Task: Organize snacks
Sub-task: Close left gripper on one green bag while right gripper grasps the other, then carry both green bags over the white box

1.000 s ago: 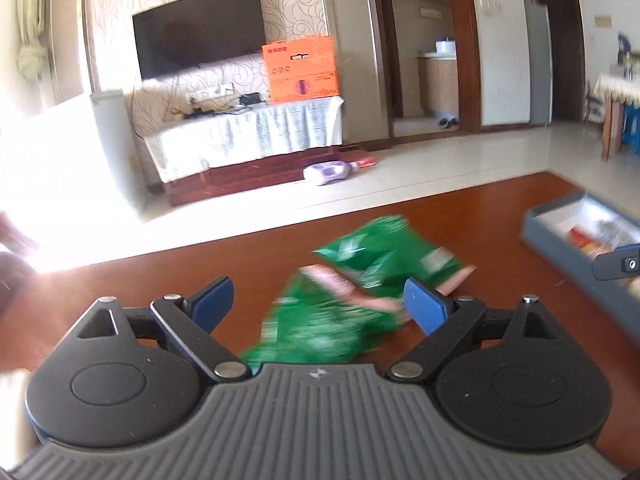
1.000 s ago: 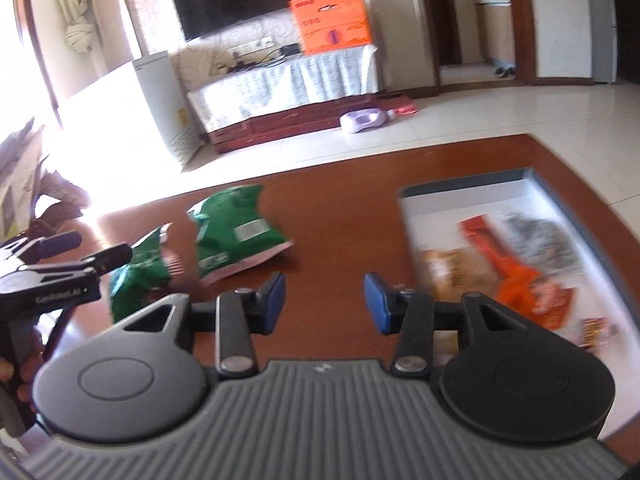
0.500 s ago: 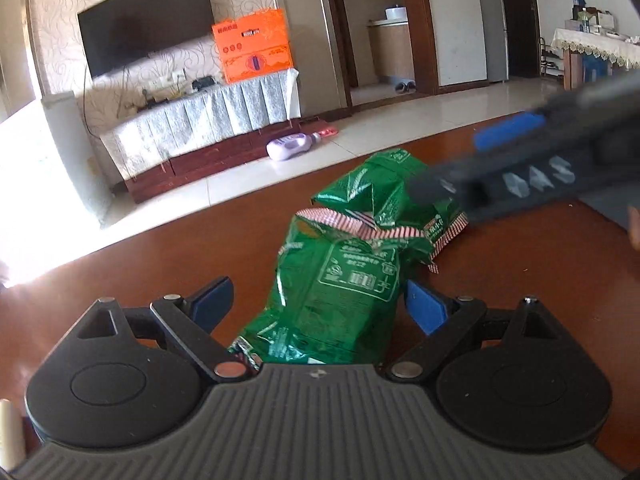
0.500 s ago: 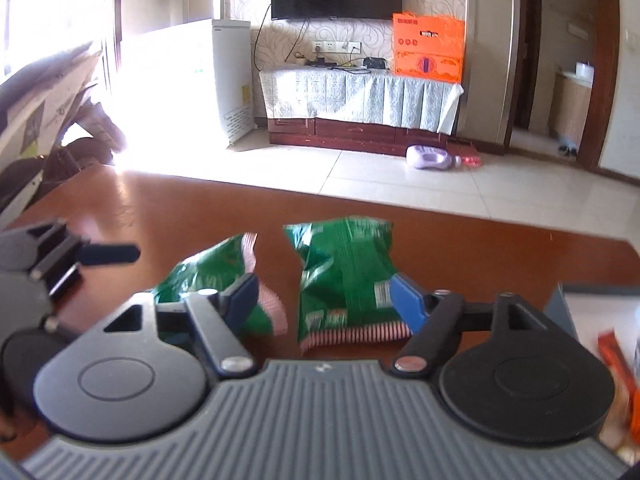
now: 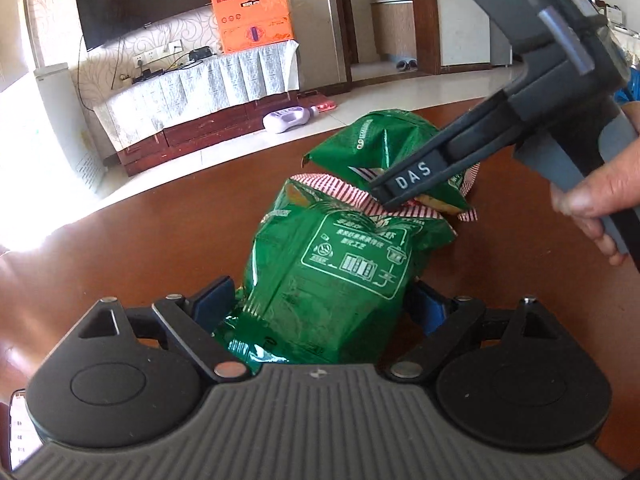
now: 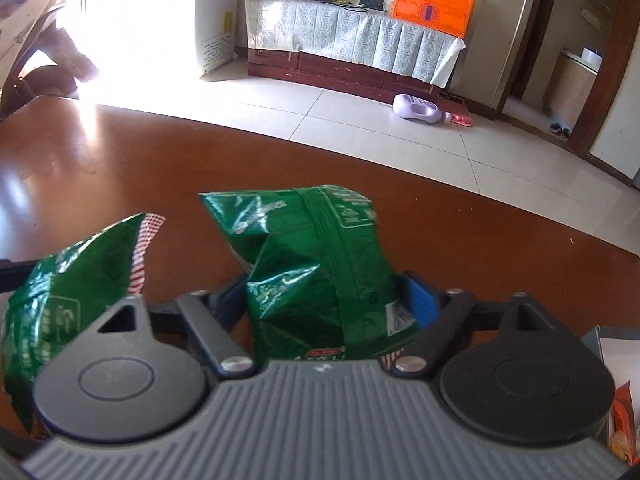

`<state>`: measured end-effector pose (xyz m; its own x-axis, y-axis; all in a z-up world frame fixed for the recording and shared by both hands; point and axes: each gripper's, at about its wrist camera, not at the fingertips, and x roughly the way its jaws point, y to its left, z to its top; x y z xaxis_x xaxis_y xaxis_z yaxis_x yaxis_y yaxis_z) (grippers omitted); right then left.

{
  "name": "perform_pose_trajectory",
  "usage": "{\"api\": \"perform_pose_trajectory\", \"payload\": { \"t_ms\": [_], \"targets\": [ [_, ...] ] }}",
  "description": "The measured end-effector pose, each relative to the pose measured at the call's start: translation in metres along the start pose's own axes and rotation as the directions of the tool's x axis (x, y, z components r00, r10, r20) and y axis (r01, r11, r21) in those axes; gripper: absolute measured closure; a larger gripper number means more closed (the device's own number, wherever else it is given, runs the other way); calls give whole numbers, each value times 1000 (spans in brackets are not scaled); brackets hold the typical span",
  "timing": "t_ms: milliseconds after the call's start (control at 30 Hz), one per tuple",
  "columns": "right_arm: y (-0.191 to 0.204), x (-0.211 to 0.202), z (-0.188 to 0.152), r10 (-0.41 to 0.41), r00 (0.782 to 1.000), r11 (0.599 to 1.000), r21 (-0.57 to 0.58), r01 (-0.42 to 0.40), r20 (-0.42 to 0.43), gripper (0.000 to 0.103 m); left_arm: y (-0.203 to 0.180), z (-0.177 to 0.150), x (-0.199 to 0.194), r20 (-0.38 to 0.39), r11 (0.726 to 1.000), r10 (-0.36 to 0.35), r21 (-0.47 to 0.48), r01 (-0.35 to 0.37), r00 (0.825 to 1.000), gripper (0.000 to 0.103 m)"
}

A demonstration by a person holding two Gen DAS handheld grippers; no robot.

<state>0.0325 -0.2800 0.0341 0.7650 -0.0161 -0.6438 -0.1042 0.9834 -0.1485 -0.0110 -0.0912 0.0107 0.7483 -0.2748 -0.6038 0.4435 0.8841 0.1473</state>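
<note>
Green snack bags sit between both my sets of jaws on the wooden table (image 6: 120, 176): my left gripper (image 5: 320, 300) closes around the near bag (image 5: 332, 272), my right gripper (image 6: 326, 298) around the far bag (image 6: 316, 264).

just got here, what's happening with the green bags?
A person is working two handheld grippers on a wooden table, sorting snacks. The left gripper is closed around the near green snack bag; the right gripper is closed on the far green snack bag. Both bags look squeezed, apparently gripped. A grey tray holding other snacks sits at the right edge.
</note>
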Motion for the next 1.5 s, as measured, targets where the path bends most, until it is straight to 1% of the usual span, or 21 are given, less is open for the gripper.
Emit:
{"api": "perform_pose_trajectory", "payload": {
  "t_ms": [33,67,133,233,433,533,600,667,733,800,933,1000,1167,1300,1400,1500],
  "targets": [
    [0,-2,-1,1,1000,1000,-2,-1,-3,29,1,0,0,3,1000,0,-1,0,1000,20],
    [0,-5,-2,1,1000,1000,-4,-1,-6,30,0,1,0,6,1000,7,1,-7,1000,22],
    [-3,-13,-5,-6,1000,1000,-6,6,-11,34,1,2,0,10,1000,13,-2,-13,1000,24],
    [-10,-33,-17,-16,1000,1000,14,16,-11,35,2,2,0,11,1000,21,-19,-21,1000,27],
    [-21,-100,-60,-28,999,999,47,27,25,36,-4,3,-5,-7,995,43,-84,-44,999,30],
    [-29,-136,-79,-22,998,996,93,16,63,36,-21,7,-12,-17,993,34,-115,-36,999,33],
    [-35,-162,-87,-30,994,992,122,17,104,36,-36,9,-20,-12,989,12,-148,-14,1000,34],
    [-41,-187,-93,-41,988,991,133,21,150,36,-57,15,-31,6,988,23,-153,-21,1000,35],
    [-46,-205,-102,-55,983,990,138,31,178,36,-79,22,-43,38,990,38,-136,-32,999,35],
    [-53,-213,-110,-51,981,989,146,24,186,36,-102,26,-55,61,992,52,-117,-44,997,35],
    [-75,-221,-121,-45,979,984,175,10,198,36,-136,28,-75,69,991,81,-115,-73,994,35],
    [-85,-227,-125,-48,976,983,185,9,210,36,-148,31,-78,67,989,100,-120,-91,993,35],
    [-103,-234,-133,-40,974,979,203,-7,223,36,-170,46,-68,40,984,118,-137,-111,992,35],
    [-112,-234,-134,-39,973,979,205,-8,226,37,-186,58,-56,18,983,119,-141,-115,993,35],
    [-117,-235,-135,-44,971,976,219,-9,235,37,-196,67,-45,9,984,101,-147,-98,995,35],
    [-119,-236,-134,-56,968,974,227,-1,244,37,-206,73,-42,16,986,81,-146,-78,997,35]
  ]
}}
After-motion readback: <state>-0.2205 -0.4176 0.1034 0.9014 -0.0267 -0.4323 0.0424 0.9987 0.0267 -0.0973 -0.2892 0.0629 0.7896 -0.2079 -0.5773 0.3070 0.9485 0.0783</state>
